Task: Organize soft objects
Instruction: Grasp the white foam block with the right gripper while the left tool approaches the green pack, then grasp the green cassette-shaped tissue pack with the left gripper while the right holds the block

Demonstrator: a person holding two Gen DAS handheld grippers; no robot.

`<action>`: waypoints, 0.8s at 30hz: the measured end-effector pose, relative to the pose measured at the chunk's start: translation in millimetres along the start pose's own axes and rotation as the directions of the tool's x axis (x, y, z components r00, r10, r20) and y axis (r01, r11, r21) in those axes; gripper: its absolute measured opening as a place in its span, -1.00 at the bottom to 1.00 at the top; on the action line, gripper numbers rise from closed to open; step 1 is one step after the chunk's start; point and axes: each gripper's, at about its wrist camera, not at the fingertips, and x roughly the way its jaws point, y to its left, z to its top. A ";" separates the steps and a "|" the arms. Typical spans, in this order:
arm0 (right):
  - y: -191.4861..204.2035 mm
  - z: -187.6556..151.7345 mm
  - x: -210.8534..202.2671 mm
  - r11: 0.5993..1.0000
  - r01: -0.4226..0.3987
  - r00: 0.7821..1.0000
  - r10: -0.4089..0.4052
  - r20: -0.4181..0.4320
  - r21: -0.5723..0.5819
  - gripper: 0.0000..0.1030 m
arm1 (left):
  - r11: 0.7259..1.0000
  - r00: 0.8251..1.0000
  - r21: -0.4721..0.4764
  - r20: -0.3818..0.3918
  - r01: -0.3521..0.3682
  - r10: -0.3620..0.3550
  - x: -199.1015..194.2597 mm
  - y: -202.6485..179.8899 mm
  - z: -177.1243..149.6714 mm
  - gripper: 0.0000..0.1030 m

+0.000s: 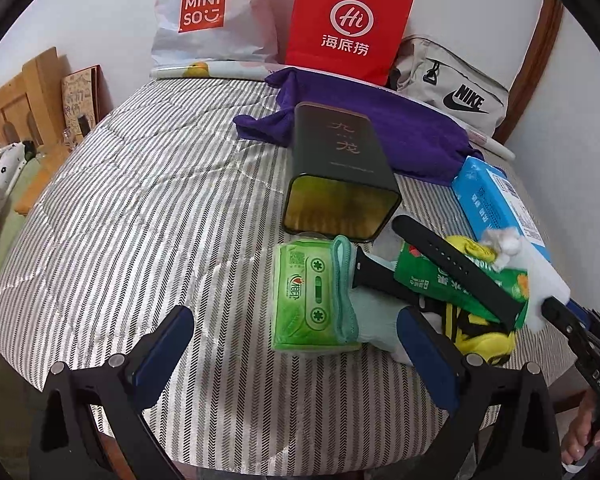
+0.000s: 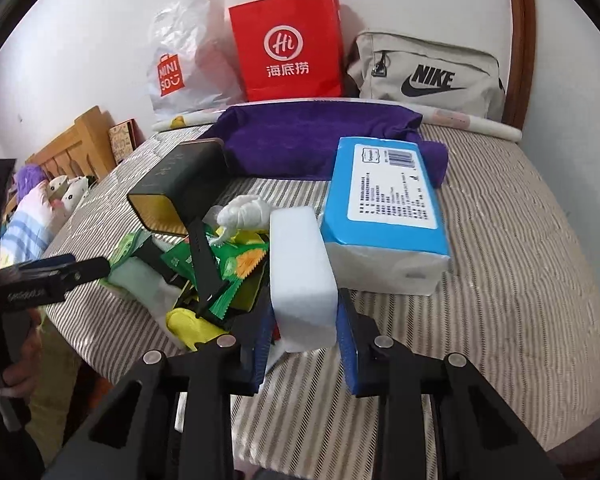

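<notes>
On the striped bed, my right gripper (image 2: pixel 304 312) is shut on a white foam block (image 2: pixel 300 260), one blue pad against each side. From the left wrist view the same block (image 1: pixel 548 272) sits at the right edge of a pile: a green tissue pack (image 1: pixel 304 300), a teal cloth (image 1: pixel 346 280), a black watch strap (image 1: pixel 452 268), a green snack packet (image 1: pixel 428 284) and a yellow soft item (image 1: pixel 484 336). My left gripper (image 1: pixel 296 320) hangs open just in front of the green tissue pack and touches nothing.
A dark green tin (image 1: pixel 336 176) lies on its side behind the pile, open end toward me. A blue tissue pack (image 2: pixel 384 200) and a purple towel (image 2: pixel 312 140) lie beyond. A red paper bag (image 1: pixel 348 20), a white plastic bag (image 1: pixel 204 12) and a beige Nike bag (image 2: pixel 428 76) line the wall.
</notes>
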 end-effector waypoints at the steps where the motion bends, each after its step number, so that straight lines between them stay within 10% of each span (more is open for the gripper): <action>1: -0.6 -0.8 -3.7 1.000 0.001 1.000 0.000 0.003 -0.005 -0.42 | 1.000 1.000 0.001 -0.002 -0.002 0.002 1.2 0.4 0.2 0.98; 16: -28.2 -3.3 -41.9 0.998 0.069 0.996 -0.068 0.066 -0.016 -0.42 | 0.991 0.994 0.085 -0.015 -0.107 0.108 5.5 11.2 -4.8 0.98; 24: -45.5 -17.4 -50.6 0.999 0.042 0.997 -0.042 0.064 0.009 -0.42 | 0.980 0.998 0.194 -0.050 -0.036 0.046 15.4 -6.9 -18.2 0.98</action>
